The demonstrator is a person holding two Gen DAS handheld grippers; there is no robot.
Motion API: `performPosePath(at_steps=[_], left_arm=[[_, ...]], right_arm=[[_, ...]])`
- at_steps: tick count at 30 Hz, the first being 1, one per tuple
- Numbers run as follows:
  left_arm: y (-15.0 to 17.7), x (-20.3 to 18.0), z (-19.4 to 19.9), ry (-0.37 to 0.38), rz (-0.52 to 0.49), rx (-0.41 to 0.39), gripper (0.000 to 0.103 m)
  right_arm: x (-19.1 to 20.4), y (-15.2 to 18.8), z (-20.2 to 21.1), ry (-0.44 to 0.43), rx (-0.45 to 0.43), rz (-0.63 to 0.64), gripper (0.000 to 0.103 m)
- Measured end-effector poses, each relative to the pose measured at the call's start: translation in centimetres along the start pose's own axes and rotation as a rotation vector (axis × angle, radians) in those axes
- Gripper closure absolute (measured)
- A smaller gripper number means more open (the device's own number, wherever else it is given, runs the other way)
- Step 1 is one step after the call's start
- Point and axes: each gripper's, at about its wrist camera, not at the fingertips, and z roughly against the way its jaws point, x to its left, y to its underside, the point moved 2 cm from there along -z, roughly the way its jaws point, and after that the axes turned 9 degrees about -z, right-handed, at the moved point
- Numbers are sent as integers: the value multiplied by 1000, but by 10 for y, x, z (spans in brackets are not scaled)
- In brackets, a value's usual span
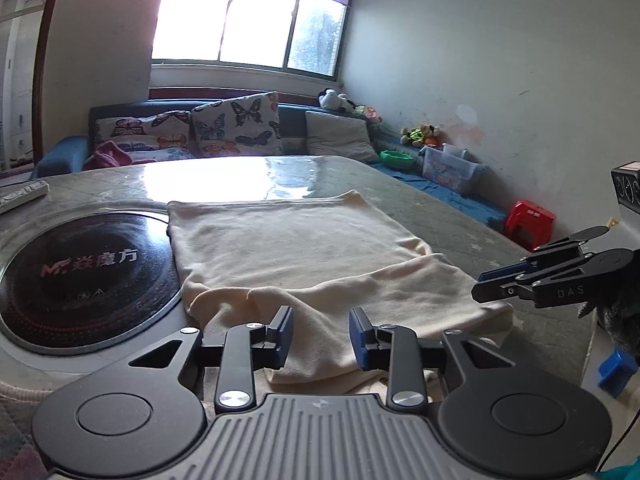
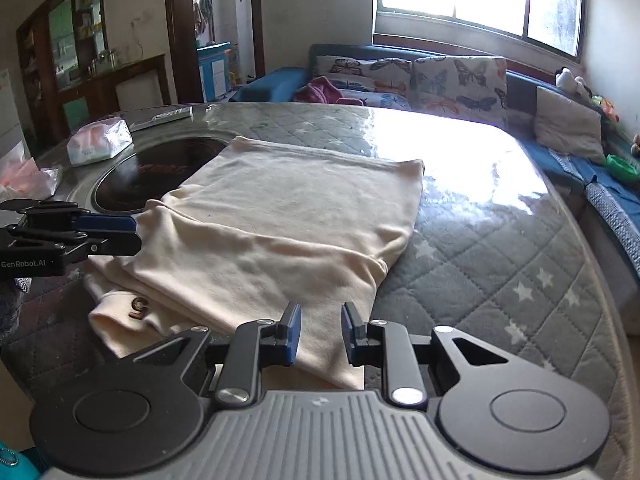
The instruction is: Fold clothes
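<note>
Lying half-folded on the quilted table (image 2: 500, 264) beside the induction cooktop (image 1: 80, 276), the cream garment (image 1: 296, 248) is approached by both claws — left claw (image 1: 320, 334) and right claw (image 2: 319, 330), each with pads apart and empty. The near hem is best pinched at both corners, then carried forward evenly.

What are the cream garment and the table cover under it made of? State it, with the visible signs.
Cream garment: looks like soft matte knit, probably cotton jersey; it drapes in limp folds with no sheen. Table cover: grey quilted fabric with stitched diamonds and white stars, apparently under a clear glossy sheet, since window glare reflects off it.
</note>
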Motion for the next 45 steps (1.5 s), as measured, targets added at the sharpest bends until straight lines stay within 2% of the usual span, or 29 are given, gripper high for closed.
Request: performPosePath(at_steps=[5,11,15,18,22,27,30,33,39,45], left_arm=[[10,2,-6,-57,10,49,73],[10,-1,-3,-109,5,70,77],[10,-4,-2,-155,-17,91,81],[9,-3,3,-168,-10,94,81],[-4,-9,3,-158,-30,61,81],[-24,-20,-18,-88,-50,27,81],[-24,-16,-35,-116,-53,61,81],[-15,-3,-37,-141,-13,102,81],[-12,5,-25,-157,15,94,80],[-12,1,-37,-174,-27,127,80]], right_arm=[[-7,7,-7,-19,24,17,82],[-12,-23,-10,-47,-55,45,82],[-16,-31,-33,-67,-44,29,83],[-22,-30,-37,-44,-50,17,83],[-28,-29,-38,-16,-66,3,83],[-16,-27,-30,-57,-90,23,83],[-8,-25,-34,-68,-82,42,83],[-8,-24,-40,-57,-68,43,83],[-7,-29,-39,-58,-84,38,82],[-2,-31,-51,-59,-68,55,81]])
